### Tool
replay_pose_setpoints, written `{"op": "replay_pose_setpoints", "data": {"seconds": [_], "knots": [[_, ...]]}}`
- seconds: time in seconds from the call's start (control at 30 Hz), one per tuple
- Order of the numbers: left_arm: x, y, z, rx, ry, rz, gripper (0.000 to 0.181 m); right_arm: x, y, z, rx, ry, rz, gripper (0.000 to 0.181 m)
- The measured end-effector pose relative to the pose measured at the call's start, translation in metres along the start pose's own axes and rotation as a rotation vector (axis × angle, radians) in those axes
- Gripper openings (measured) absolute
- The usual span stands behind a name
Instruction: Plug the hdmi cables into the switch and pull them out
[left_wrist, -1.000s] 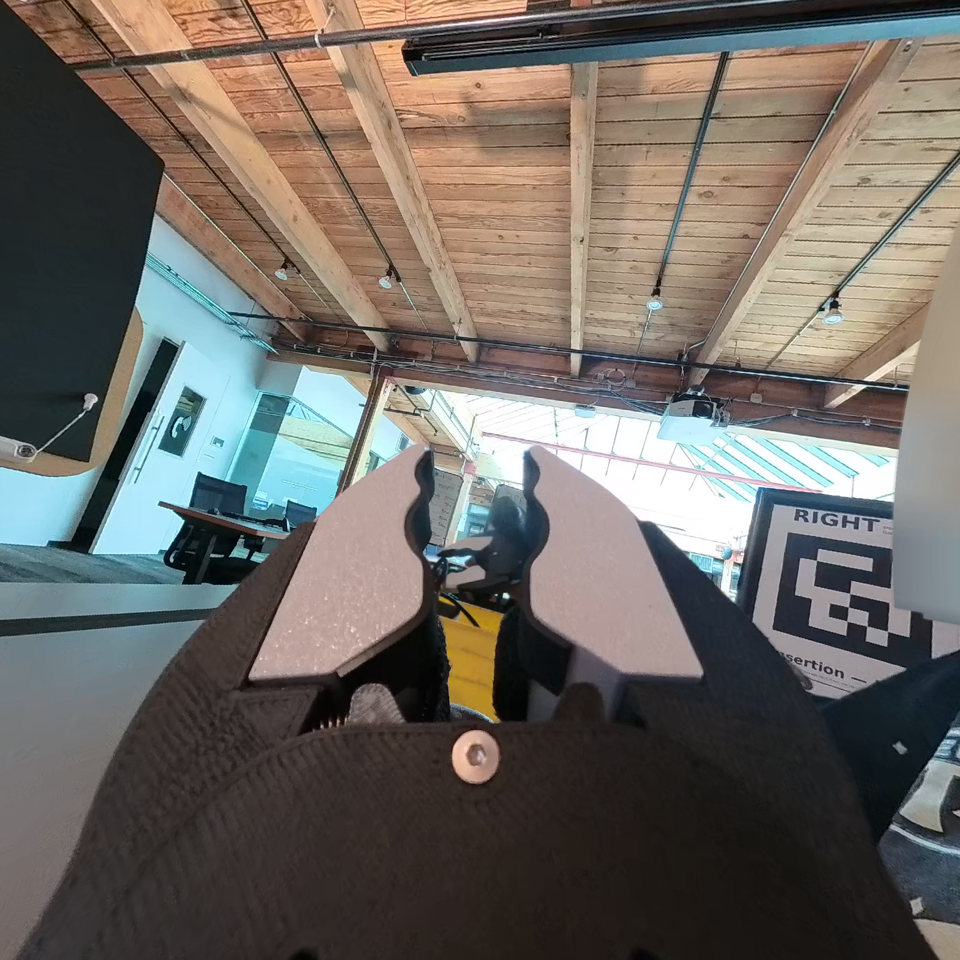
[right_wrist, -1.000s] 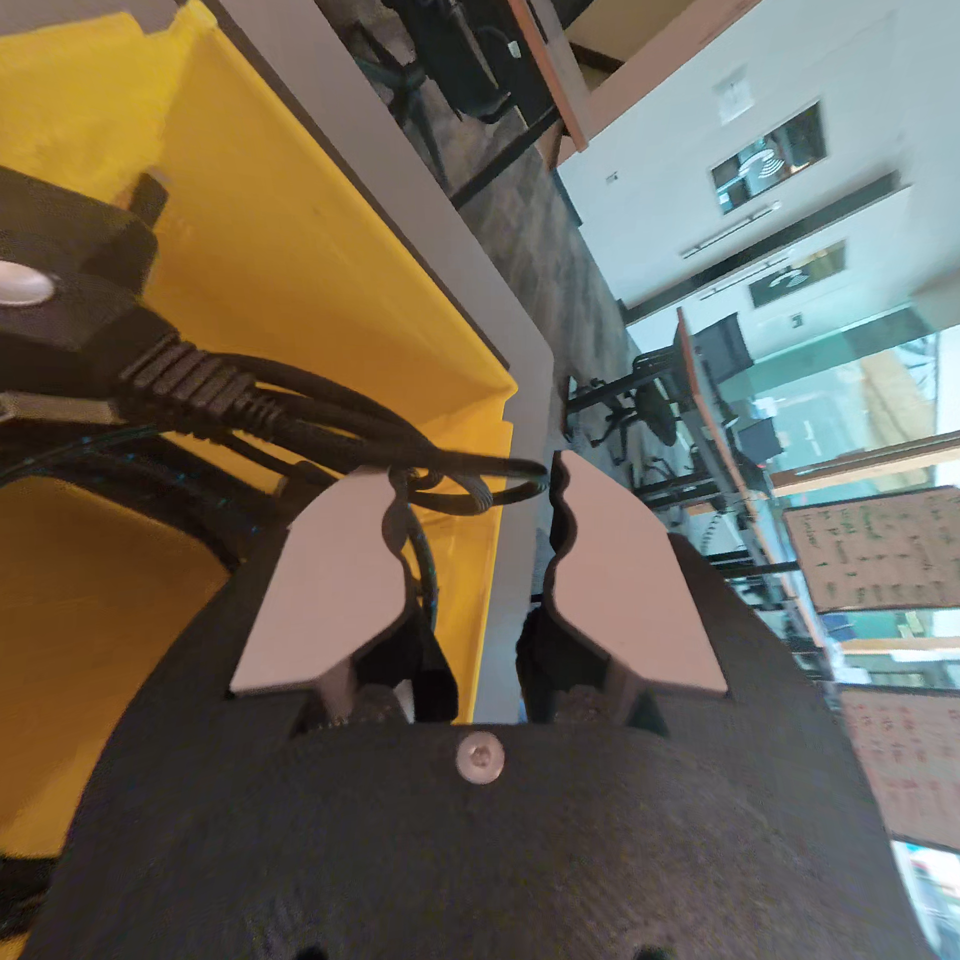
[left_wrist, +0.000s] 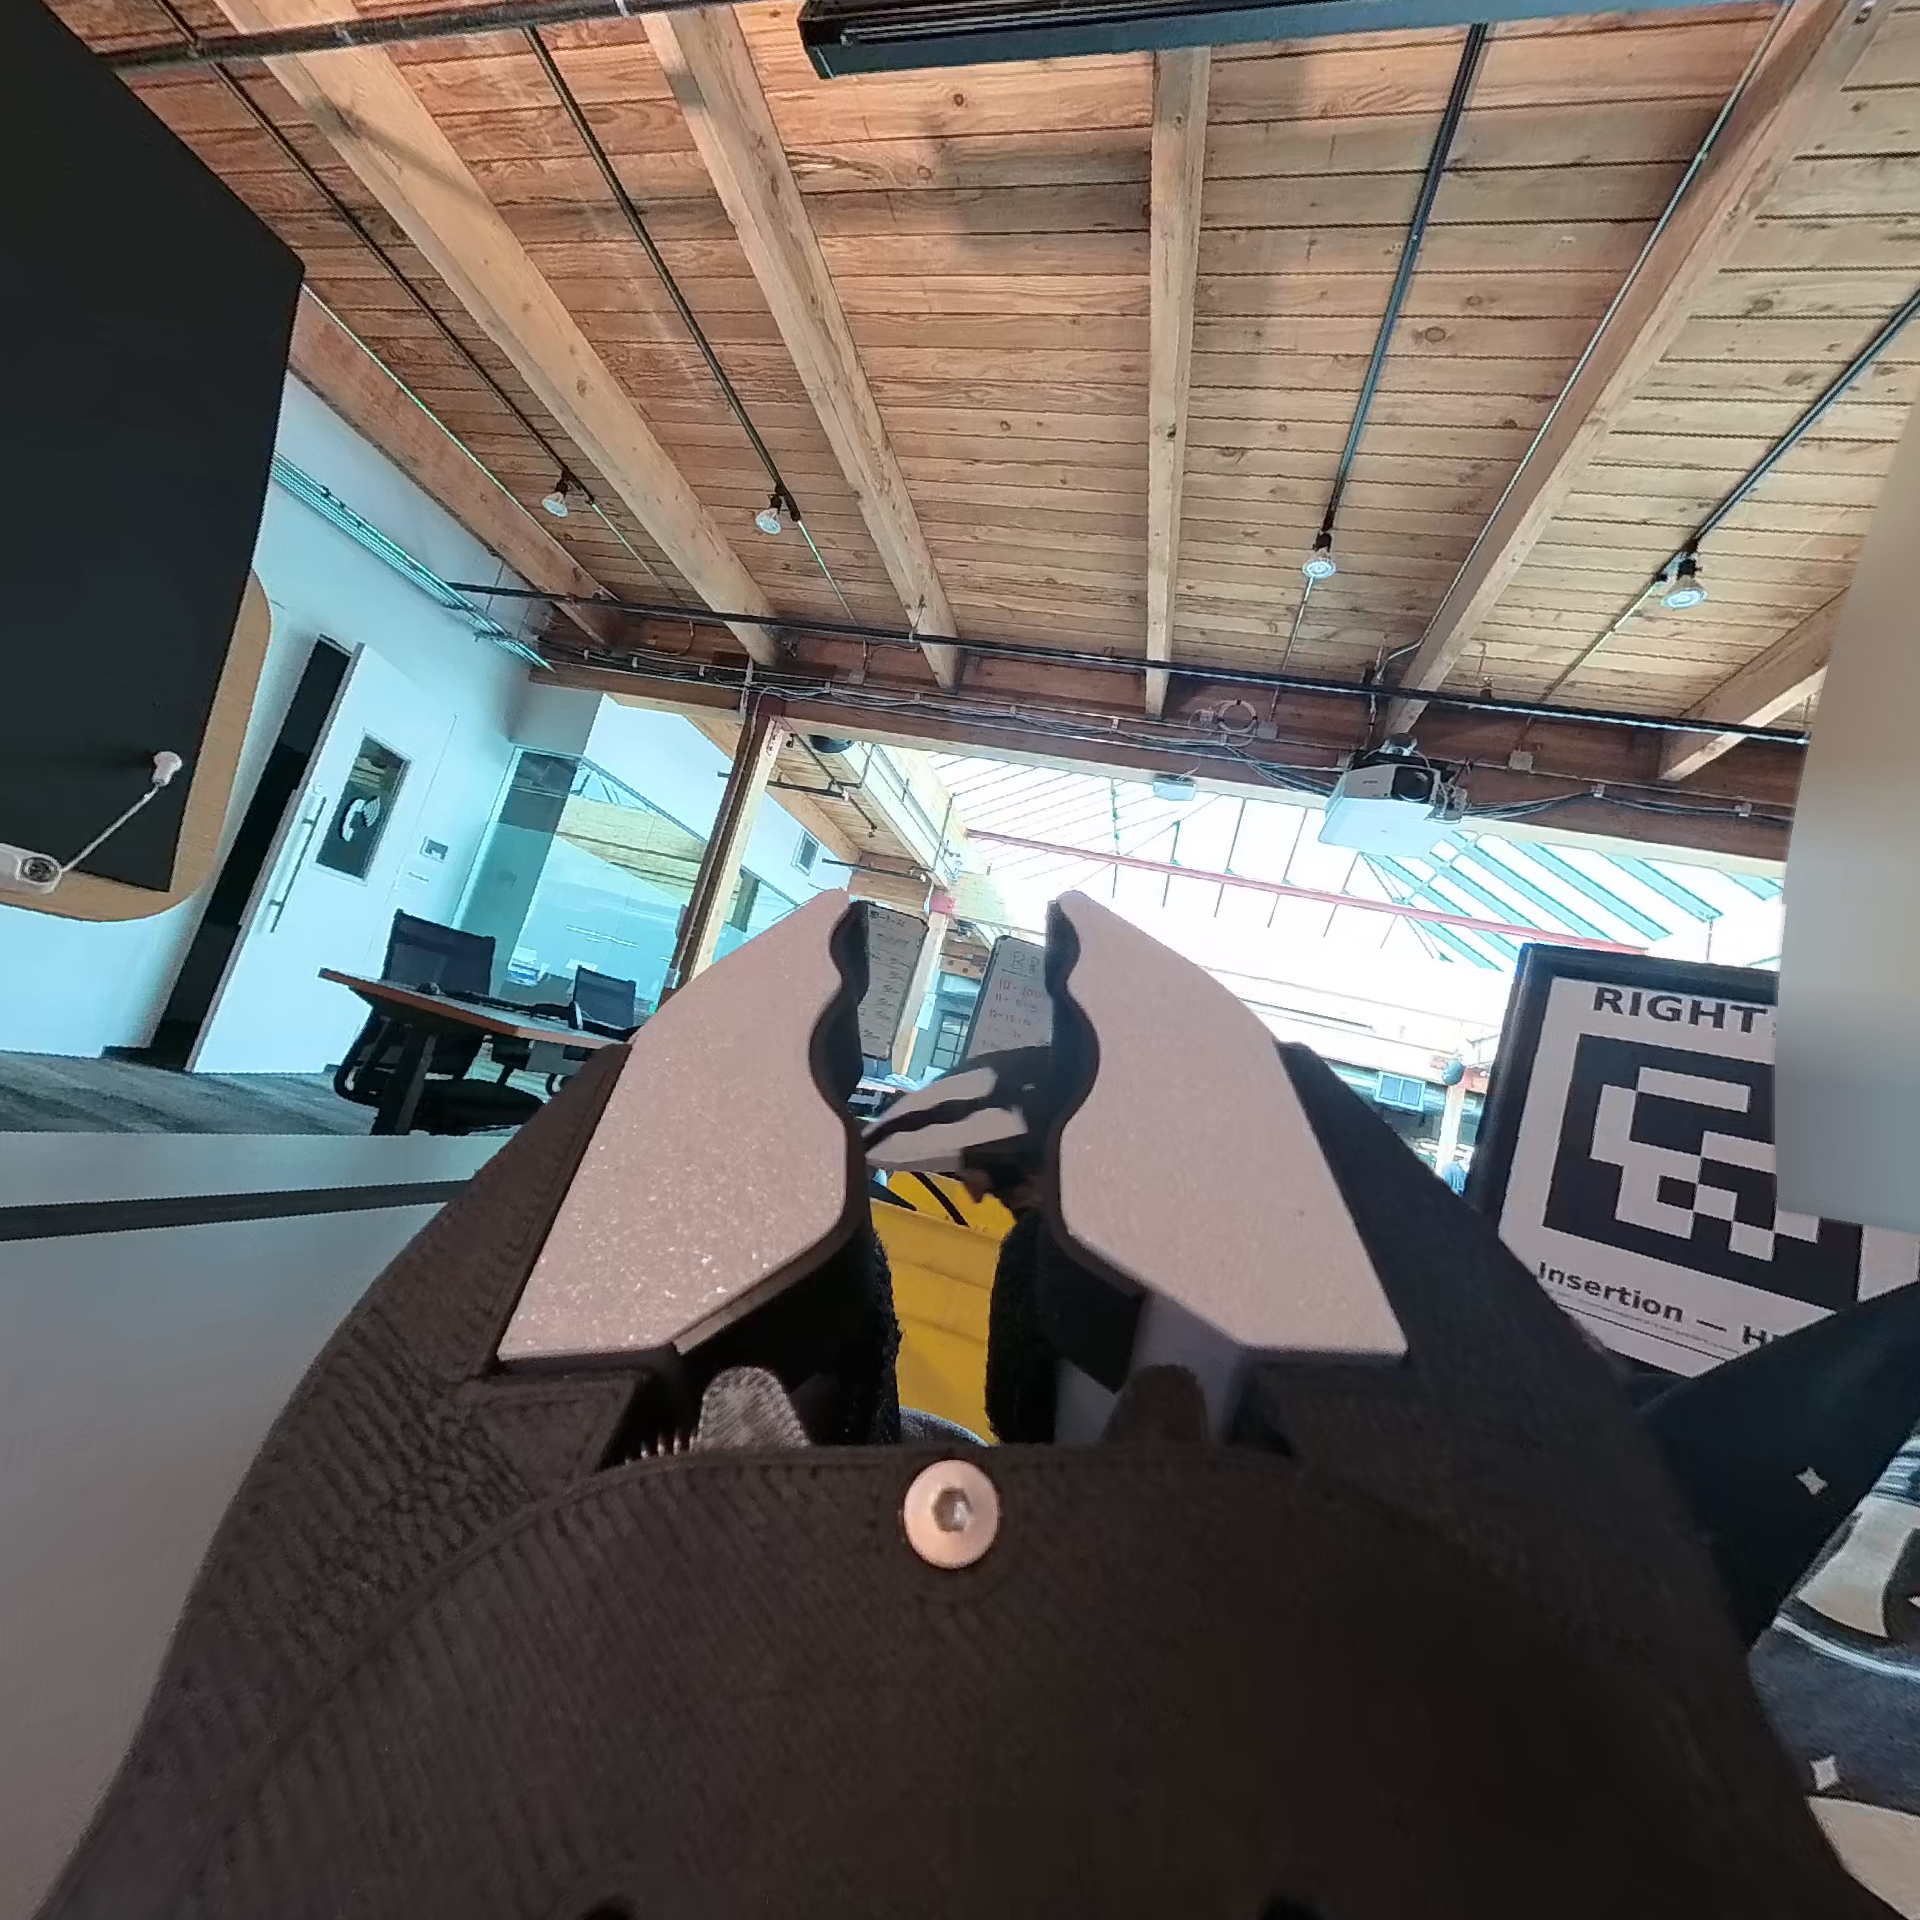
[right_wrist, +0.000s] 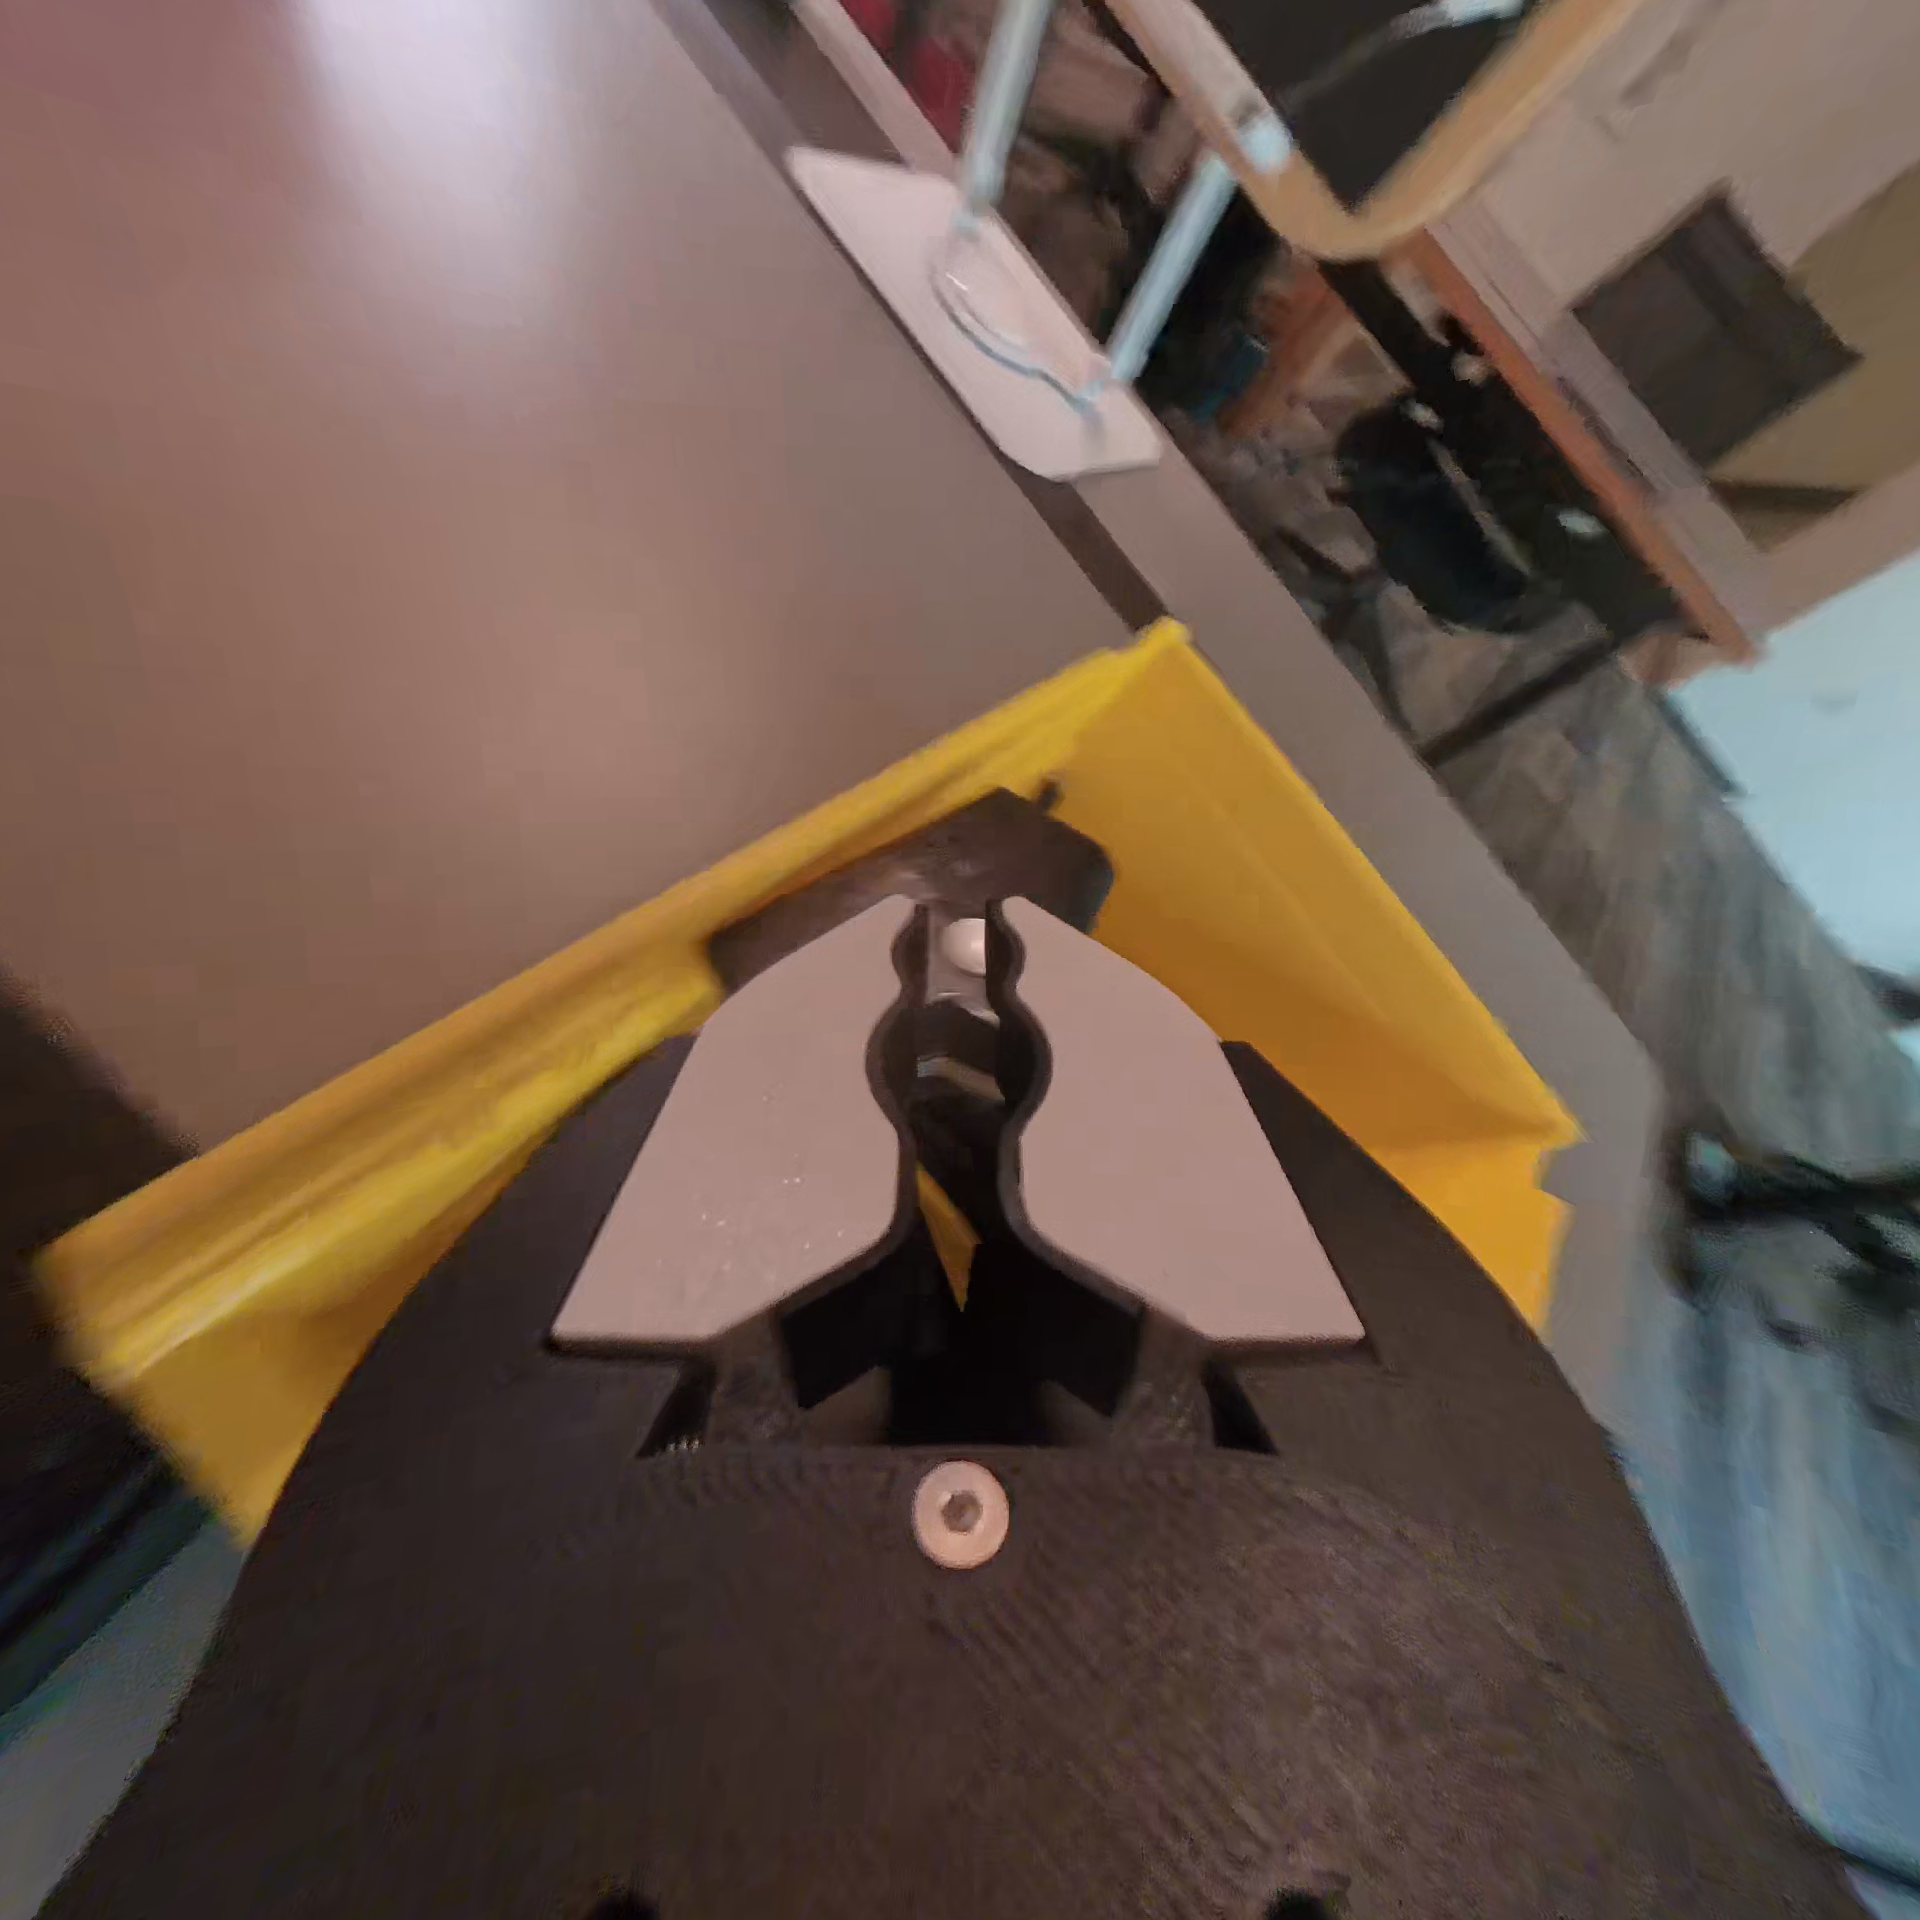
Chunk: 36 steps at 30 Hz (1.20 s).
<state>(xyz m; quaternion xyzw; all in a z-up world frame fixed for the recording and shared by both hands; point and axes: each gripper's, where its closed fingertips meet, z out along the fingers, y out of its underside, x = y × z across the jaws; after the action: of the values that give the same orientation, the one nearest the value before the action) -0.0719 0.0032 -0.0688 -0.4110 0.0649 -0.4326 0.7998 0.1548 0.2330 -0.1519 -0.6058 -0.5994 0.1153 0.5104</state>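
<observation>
The right gripper (right_wrist: 958, 935) is nearly pressed together on a black HDMI plug (right_wrist: 951, 1091), inside a yellow bin (right_wrist: 1247, 914) on a grey table (right_wrist: 468, 468). A straight, square push would be needed; the blurred switch (right_wrist: 966, 857) sits against the bin wall. The left gripper (left_wrist: 951, 925) is spread, empty, tilted toward a wooden ceiling (left_wrist: 987, 312); a marker board (left_wrist: 1673, 1132) stands nearby.

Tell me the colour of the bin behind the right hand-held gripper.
Bright yellow. The bin shows best in the right wrist view, though blurred.
</observation>
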Motion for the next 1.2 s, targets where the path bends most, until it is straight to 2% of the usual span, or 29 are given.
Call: {"op": "replay_pose_setpoints", "data": {"seconds": [0.03,0.1,0.17,0.2,0.27,0.43,0.5,0.57,0.63,0.7,0.8,0.87,0.93,1.0,1.03,1.1,1.13,1.17,1.2], "knots": [[0.0,0.0,0.0,-0.001,0.001,-0.003,0.032,-0.016,-0.003,-0.007,0.031,-0.105,0.035,0.01],[0.0,0.001,0.001,-0.001,0.005,-0.011,0.032,-0.052,0.002,-0.02,-0.003,-0.354,0.142,0.008],[0.0,0.001,0.001,-0.002,0.005,-0.01,0.032,-0.061,0.024,-0.019,-0.151,-0.415,0.192,0.005],[0.0,0.001,0.001,-0.002,0.004,-0.009,0.032,-0.057,0.034,-0.014,-0.212,-0.387,0.186,0.004],[0.0,0.001,0.001,-0.002,0.004,-0.007,0.032,-0.044,0.036,0.0,-0.219,-0.323,0.155,0.002],[0.0,0.001,0.001,-0.002,0.004,-0.013,0.032,0.009,0.008,0.017,-0.01,-0.014,0.142,0.003],[0.0,0.001,0.001,-0.003,0.004,-0.014,0.032,0.021,0.015,0.021,-0.048,0.072,0.134,0.003],[0.0,0.002,0.001,-0.005,0.007,-0.013,0.032,0.02,0.028,0.028,-0.128,0.084,0.103,0.005],[0.0,0.002,0.002,-0.007,0.007,-0.012,0.032,0.023,0.029,0.026,-0.135,0.112,0.077,0.008],[0.0,0.002,0.002,-0.005,0.007,-0.013,0.032,0.037,0.019,0.009,-0.059,0.181,0.122,0.012],[0.0,0.001,0.001,-0.003,0.006,-0.017,0.032,0.069,0.015,-0.038,0.08,0.347,0.288,0.031],[0.0,0.002,0.001,-0.006,0.004,-0.015,0.032,0.086,0.038,-0.075,0.14,0.51,0.457,0.039],[0.0,0.002,0.001,-0.008,0.001,-0.008,0.032,0.094,0.061,-0.099,0.176,0.62,0.457,0.061],[0.001,0.003,0.002,-0.014,0.004,-0.001,0.032,0.108,0.101,-0.12,0.049,0.769,0.442,0.077],[0.001,0.004,0.002,-0.022,0.003,0.006,0.032,0.107,0.122,-0.122,-0.041,0.775,0.47,0.09],[0.002,0.006,0.003,-0.035,0.001,0.027,0.032,0.085,0.147,-0.104,-0.12,0.599,0.558,0.11],[0.002,0.007,0.003,-0.042,0.001,0.037,0.032,0.071,0.152,-0.091,-0.119,0.49,0.613,0.109],[0.002,0.008,0.004,-0.049,0.002,0.043,0.032,0.06,0.158,-0.08,-0.137,0.399,0.646,0.099],[0.003,0.01,0.004,-0.057,0.005,0.047,0.032,0.05,0.163,-0.071,-0.171,0.321,0.646,0.08]]}}
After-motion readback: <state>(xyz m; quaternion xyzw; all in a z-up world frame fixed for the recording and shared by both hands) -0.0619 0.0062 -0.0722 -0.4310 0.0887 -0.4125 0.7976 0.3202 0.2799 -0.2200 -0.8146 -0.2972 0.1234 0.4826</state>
